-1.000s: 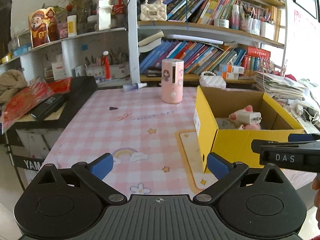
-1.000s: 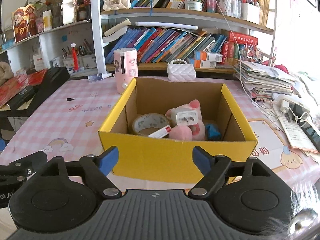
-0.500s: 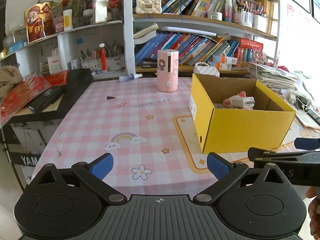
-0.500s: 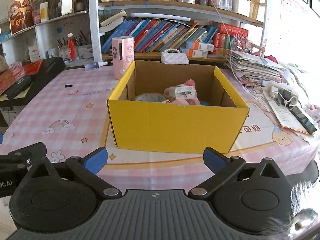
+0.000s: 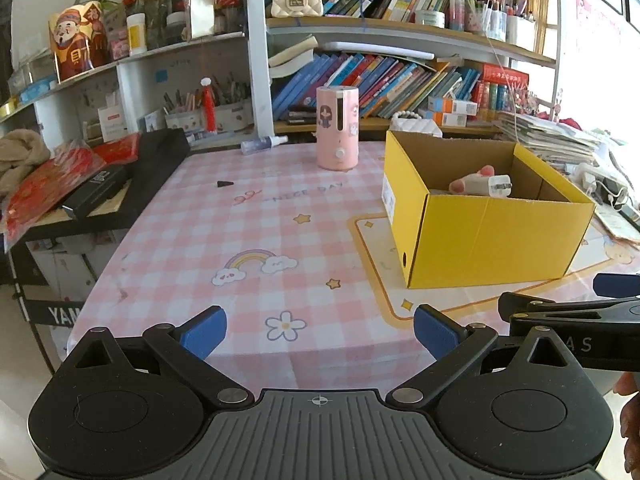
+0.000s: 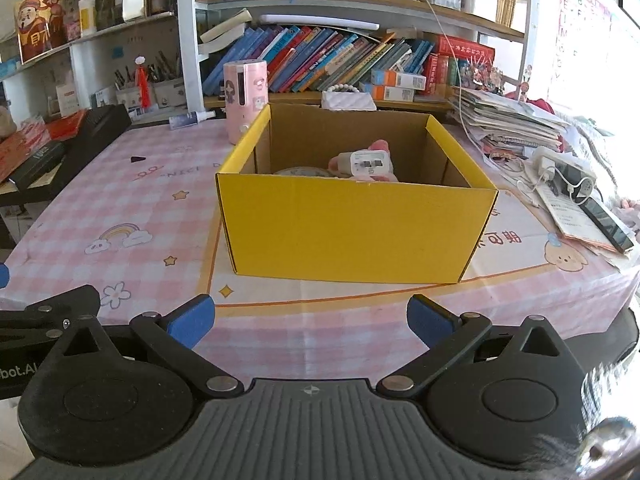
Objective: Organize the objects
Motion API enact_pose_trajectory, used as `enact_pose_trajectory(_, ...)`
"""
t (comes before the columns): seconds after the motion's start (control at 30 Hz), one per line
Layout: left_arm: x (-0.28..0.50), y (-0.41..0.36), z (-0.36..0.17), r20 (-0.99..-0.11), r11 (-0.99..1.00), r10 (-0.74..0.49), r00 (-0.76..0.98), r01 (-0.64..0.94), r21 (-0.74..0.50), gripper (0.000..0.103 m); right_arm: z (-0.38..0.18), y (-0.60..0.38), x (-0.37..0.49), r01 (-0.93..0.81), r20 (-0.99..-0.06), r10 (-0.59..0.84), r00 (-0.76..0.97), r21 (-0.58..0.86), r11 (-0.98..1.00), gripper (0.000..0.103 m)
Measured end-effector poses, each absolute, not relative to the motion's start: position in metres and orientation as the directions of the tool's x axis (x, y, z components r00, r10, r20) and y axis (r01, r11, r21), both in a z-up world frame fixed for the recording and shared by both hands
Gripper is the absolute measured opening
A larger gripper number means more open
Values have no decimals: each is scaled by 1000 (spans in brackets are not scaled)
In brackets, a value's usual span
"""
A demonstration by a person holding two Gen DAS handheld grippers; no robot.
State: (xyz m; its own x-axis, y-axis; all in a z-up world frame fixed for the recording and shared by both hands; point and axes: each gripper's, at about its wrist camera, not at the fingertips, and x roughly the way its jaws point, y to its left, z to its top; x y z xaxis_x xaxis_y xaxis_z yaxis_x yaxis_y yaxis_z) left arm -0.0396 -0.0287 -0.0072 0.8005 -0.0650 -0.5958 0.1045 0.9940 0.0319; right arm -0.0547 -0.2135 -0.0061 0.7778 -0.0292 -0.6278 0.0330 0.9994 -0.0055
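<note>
Both tongs are spread and pinch nothing: the left tongs (image 5: 318, 330) and the right tongs (image 6: 310, 322) hang at the near edge of the table (image 5: 256, 224).

Risk: the yellow box (image 6: 352, 224) stands directly ahead of the right tongs, and ahead and to the right of the left tongs. Its near wall hides most of the contents, so a blind reach may strike the rim and shove the box.

Contents: 1 white charger (image 6: 368, 162) lying on a pink toy (image 6: 378, 146), and 1 tape roll (image 6: 302, 171), barely visible. The pink dispenser (image 5: 337, 127) remains outside, beyond the box's left corner.
</note>
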Motion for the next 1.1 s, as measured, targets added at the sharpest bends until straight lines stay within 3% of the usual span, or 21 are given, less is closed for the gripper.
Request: enact_pose_trajectory(1.1, -45, -28, -8, -613, 997, -26, 790, 69, 47, 102, -3, -214, -63, 25, -629, -22, 777, -3, 1000, 103)
